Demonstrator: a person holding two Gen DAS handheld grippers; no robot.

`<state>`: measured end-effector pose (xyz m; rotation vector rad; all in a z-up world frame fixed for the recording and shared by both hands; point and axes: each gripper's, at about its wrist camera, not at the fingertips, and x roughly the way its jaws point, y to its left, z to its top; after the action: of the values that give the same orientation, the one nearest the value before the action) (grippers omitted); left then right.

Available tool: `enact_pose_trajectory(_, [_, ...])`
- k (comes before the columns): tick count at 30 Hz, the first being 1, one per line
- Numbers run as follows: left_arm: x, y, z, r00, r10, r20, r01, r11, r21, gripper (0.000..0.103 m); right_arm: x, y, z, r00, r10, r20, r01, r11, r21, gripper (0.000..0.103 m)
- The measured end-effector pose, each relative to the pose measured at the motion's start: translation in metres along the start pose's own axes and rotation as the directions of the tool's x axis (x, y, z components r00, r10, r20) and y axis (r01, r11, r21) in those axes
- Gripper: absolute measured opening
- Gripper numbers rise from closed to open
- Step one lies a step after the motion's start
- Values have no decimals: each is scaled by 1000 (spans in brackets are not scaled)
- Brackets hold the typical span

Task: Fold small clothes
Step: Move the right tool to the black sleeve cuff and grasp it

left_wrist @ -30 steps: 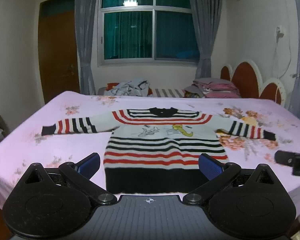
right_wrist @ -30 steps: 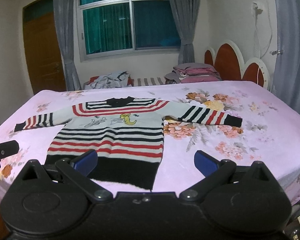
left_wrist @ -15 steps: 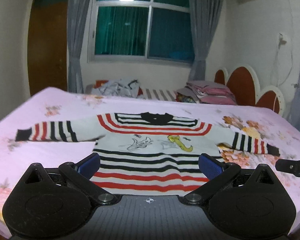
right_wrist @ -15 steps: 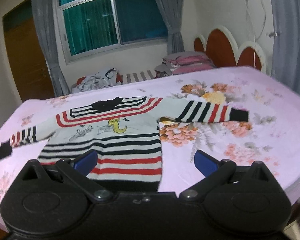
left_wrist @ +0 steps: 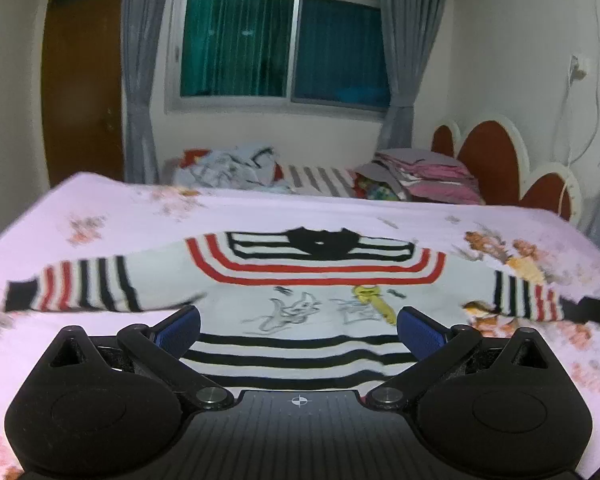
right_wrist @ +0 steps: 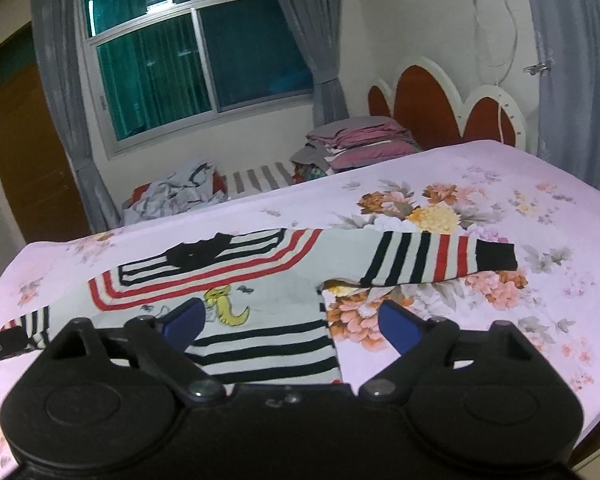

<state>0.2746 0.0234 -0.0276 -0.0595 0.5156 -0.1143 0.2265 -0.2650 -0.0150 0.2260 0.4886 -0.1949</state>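
the sweater (left_wrist: 316, 300) lies flat on the bed (left_wrist: 100, 216), sleeves spread. the left gripper (left_wrist: 299, 330) hangs wide over its chest, holding nothing. the right gripper (right_wrist: 290, 320), jaws just narrowing but still wide, straddles its side edge, empty.

Left gripper (left_wrist: 299, 325): matte black body, two round side housings with triangular cut-outs, silver pivot screws, ribbed dark-grey centre plate with small white crosshair mark, blue textured pads (left_wrist: 179, 330) on black fingers. Right gripper (right_wrist: 291, 321): same black build, blue pads (right_wrist: 399, 327), grey pivot screws
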Motion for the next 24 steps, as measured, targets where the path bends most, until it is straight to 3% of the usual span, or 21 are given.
enact_pose_trajectory(12, [61, -61, 14, 996, -67, -54, 71, 994, 82, 103, 45, -62, 20, 996, -94, -6, 94, 991, 95, 73])
enact_pose_trajectory(24, [145, -151, 22, 986, -70, -150, 91, 986, 142, 103, 145, -190, 35, 983, -157, -97, 179, 942, 285, 51])
